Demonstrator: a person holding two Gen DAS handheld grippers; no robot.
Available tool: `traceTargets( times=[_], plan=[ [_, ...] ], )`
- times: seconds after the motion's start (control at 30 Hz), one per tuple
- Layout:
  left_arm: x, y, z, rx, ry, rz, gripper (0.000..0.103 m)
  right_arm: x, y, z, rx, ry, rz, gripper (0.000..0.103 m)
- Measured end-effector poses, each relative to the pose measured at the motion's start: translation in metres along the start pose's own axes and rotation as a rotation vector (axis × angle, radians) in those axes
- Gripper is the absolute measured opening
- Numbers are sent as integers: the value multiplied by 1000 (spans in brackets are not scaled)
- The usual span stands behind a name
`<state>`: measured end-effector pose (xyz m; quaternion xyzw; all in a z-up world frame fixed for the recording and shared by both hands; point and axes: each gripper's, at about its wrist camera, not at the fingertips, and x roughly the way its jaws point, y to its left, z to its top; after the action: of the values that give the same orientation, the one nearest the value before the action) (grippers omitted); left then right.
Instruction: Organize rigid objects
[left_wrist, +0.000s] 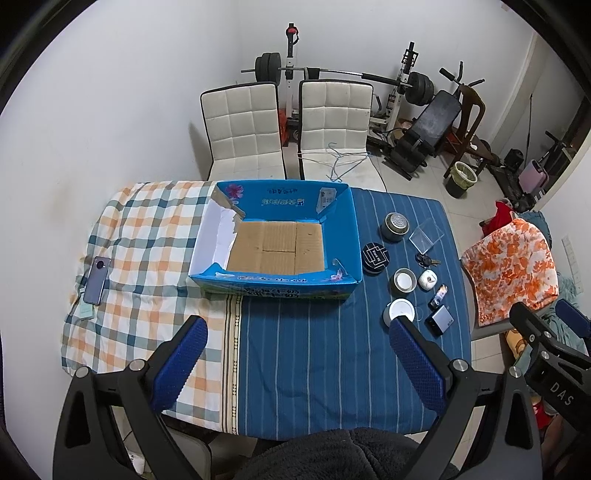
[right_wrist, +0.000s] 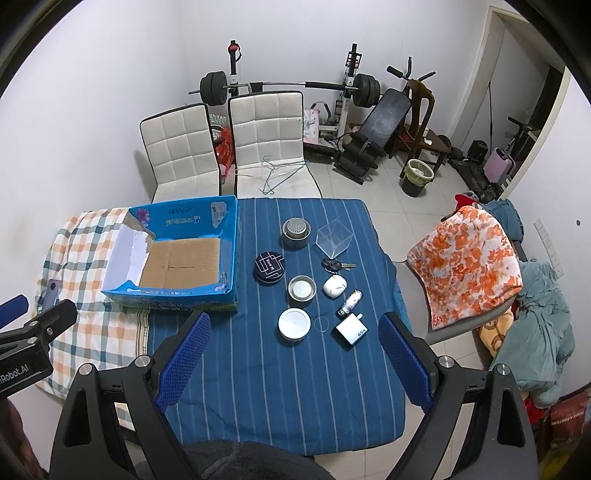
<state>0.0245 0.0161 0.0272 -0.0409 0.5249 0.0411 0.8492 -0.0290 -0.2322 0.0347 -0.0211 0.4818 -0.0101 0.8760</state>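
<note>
An open blue cardboard box (left_wrist: 343, 236) (right_wrist: 229, 240) stands empty on the table. To its right on the blue striped cloth lie several small objects: a metal tin (right_wrist: 295, 229), a clear plastic cube (right_wrist: 334, 238), a black round case (right_wrist: 269, 266), keys (right_wrist: 336, 265), a metal cup (right_wrist: 302, 288), a white earbud case (right_wrist: 334, 286), a white round lid (right_wrist: 294, 323), a lighter (right_wrist: 349, 303) and a white charger (right_wrist: 352, 330). My left gripper (left_wrist: 299, 332) is open and empty, above the table's near side. My right gripper (right_wrist: 295, 328) is open and empty, above the lid and charger.
A phone (left_wrist: 96, 275) lies on the checked cloth at the left. Two white chairs (left_wrist: 288, 125) stand behind the table. A chair with an orange floral cloth (right_wrist: 469, 258) stands at the right. Gym gear and a bin (right_wrist: 417, 177) fill the far corner.
</note>
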Motion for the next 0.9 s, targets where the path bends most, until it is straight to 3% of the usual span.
traceTargets(
  times=[0.5, 0.67, 0.9],
  plan=[
    [8, -12, -7, 8, 11, -5, 101, 24, -12, 3, 20, 49, 11, 94],
    [26, -32, 0, 32, 9, -33, 101, 67, -51, 15, 106, 113, 15, 94],
    [88, -97, 51, 117, -8, -63, 101, 177, -115, 61, 199, 166, 7, 94]
  ],
)
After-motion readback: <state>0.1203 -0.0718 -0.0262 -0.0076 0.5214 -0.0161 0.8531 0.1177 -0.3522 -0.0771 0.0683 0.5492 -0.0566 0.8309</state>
